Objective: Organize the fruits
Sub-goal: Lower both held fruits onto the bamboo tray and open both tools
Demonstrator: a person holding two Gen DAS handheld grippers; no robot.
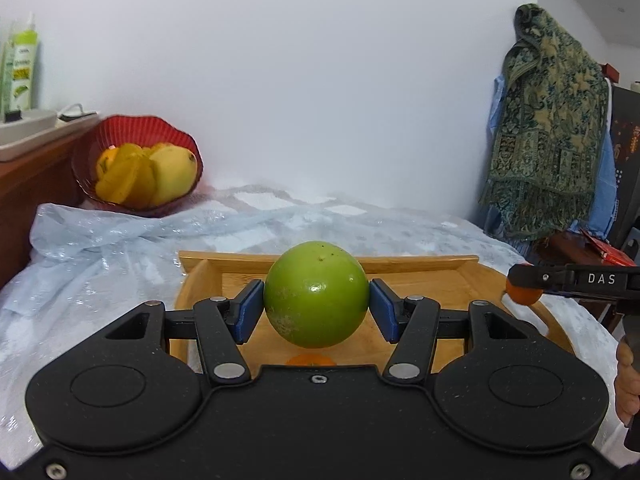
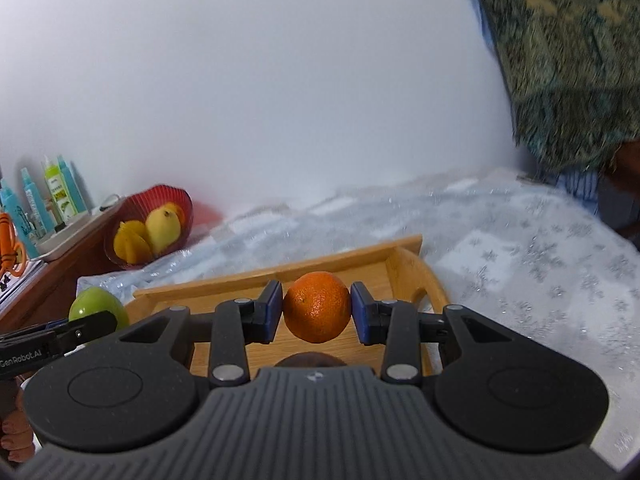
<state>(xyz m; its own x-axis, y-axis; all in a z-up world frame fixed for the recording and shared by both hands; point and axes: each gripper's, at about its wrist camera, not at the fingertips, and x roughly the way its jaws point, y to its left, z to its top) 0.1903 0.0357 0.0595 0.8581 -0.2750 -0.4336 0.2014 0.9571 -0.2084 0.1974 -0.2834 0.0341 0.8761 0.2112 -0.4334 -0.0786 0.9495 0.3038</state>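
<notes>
Left gripper (image 1: 316, 306) clamps the green fruit (image 1: 316, 294) above the wooden tray (image 1: 420, 270); right gripper (image 2: 317, 312) pinches the orange (image 2: 318, 306) above it too. The red basket (image 1: 120, 128) sits upper left of both frames, so the left hand looks nearer it.

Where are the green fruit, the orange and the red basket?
green fruit (image 1: 316, 294), left wrist view, middle of its front face.
orange (image 2: 317, 306), right wrist view, middle of its peel.
red basket (image 1: 160, 128), left wrist view, inner back wall above the yellow fruit.
</notes>
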